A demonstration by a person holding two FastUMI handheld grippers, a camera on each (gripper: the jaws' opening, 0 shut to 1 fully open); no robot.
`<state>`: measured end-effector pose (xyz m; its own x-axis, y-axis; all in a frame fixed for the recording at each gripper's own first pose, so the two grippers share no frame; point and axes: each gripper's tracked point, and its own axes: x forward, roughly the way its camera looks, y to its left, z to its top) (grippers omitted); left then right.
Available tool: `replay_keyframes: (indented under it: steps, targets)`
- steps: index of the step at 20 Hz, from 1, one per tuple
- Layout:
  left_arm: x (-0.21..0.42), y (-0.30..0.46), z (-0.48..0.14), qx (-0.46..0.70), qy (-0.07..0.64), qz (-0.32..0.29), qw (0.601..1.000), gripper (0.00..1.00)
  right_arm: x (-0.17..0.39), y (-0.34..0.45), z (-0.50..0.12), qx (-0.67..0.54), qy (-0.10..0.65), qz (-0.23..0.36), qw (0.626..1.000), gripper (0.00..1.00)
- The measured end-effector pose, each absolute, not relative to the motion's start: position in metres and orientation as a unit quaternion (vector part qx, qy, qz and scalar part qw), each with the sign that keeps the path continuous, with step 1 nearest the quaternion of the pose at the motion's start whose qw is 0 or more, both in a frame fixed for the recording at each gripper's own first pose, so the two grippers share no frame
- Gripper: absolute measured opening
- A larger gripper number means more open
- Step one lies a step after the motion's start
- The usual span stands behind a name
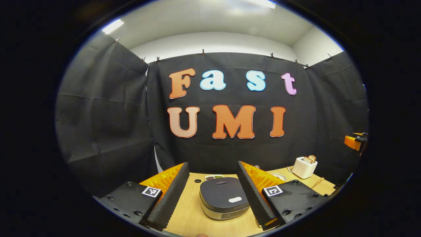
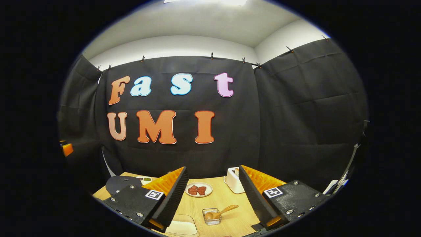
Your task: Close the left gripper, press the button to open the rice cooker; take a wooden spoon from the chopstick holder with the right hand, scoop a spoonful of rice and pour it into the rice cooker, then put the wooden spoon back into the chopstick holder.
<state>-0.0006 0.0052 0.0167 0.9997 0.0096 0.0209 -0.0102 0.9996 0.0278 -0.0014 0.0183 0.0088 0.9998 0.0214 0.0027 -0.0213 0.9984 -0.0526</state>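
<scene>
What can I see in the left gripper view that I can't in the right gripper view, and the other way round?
Left gripper view: the rice cooker seen whole, lid closed, with its white button. Right gripper view: a wooden spoon resting in a small holder, a plate of reddish food, and a pale tray. Both: the rice cooker, the white toaster and the wooden table.

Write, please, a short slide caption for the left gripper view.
Open left gripper above the closed rice cooker on the table, toaster behind.
</scene>
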Motion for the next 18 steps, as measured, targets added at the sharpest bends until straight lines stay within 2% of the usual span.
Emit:
replay_keyframes:
  steps: [2, 3, 4, 8, 10, 13, 14, 15, 17, 18]
  targets:
    - [0.001, 0.008, 0.016, 0.011, -0.010, 0.007, 1.000, 0.94, -0.002, 0.016, 0.010, -0.034, -0.001, 0.007, 0.999, 0.95]
    - [0.001, 0.009, 0.016, 0.008, -0.013, 0.009, 1.000, 0.94, -0.002, 0.016, 0.009, -0.035, -0.001, 0.006, 0.999, 1.00]
    - [0.002, 0.010, 0.017, 0.005, -0.013, 0.010, 1.000, 0.94, -0.002, 0.015, 0.009, -0.036, -0.001, 0.006, 0.999, 0.95]
    - [0.003, 0.016, 0.014, 0.013, -0.012, 0.018, 1.000, 0.94, -0.002, 0.015, 0.011, -0.031, -0.004, 0.004, 1.000, 0.95]
    - [0.004, 0.015, 0.012, 0.017, -0.008, 0.019, 1.000, 0.98, -0.002, 0.016, 0.012, -0.032, -0.005, 0.004, 0.999, 0.95]
    - [0.005, 0.013, 0.007, 0.022, -0.003, 0.019, 1.000, 0.68, -0.003, 0.016, 0.009, -0.038, -0.003, 0.003, 0.999, 0.95]
    - [0.004, 0.011, 0.007, 0.022, -0.003, 0.016, 1.000, 0.66, -0.003, 0.017, 0.009, -0.039, -0.002, 0.003, 0.999, 0.95]
    - [0.004, 0.010, 0.007, 0.022, -0.004, 0.013, 1.000, 0.57, -0.003, 0.017, 0.008, -0.040, -0.001, 0.003, 0.999, 0.95]
    - [0.007, 0.009, 0.010, 0.023, -0.010, 0.009, 1.000, 0.57, -0.003, 0.017, 0.006, -0.037, 0.001, 0.004, 0.999, 0.95]
    - [0.002, 0.019, 0.014, 0.029, -0.015, 0.027, 0.999, 0.45, -0.003, 0.017, 0.007, -0.037, 0.002, 0.004, 0.999, 0.95]
